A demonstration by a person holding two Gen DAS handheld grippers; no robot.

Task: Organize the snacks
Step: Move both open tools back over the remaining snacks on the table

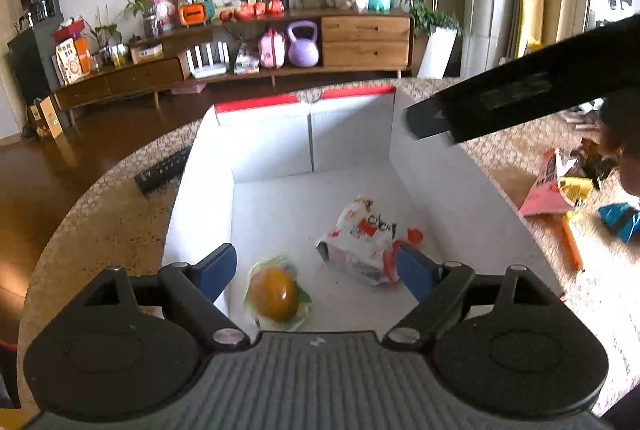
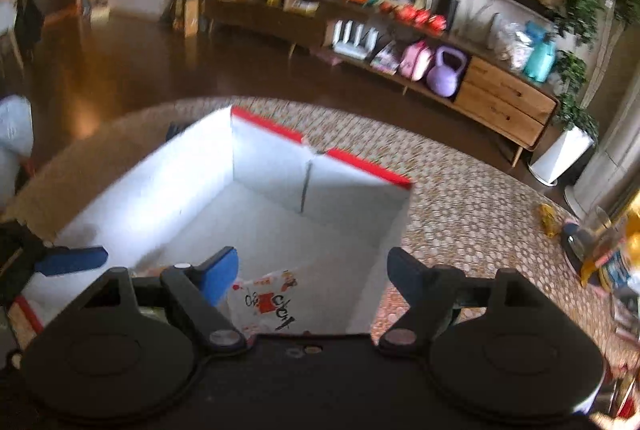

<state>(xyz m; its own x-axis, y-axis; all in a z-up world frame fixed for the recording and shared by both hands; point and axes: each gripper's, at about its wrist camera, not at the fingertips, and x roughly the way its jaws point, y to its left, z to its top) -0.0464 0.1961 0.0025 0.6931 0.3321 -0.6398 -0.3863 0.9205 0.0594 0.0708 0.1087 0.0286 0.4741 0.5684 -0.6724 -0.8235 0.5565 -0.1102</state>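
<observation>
A big white box (image 1: 280,133) with red edges sits open on the round table (image 1: 100,213). Two snacks lie on the box floor. A clear pack with a yellow-brown treat (image 1: 276,292) is near the front of the box. A white snack bag (image 1: 364,242) with red and black print is just beside it, closer to the right wall of the box.

The left gripper (image 1: 316,272) hangs over the front of the box. Its blue fingers (image 1: 216,270) are spread wide and hold nothing. The right gripper (image 2: 314,272) is above the box too, wide apart and holding nothing, with the white snack bag right below it.

More snack packs (image 1: 560,185) lie on the table to the right of the box. A black remote (image 1: 164,167) lies just left of the box.
</observation>
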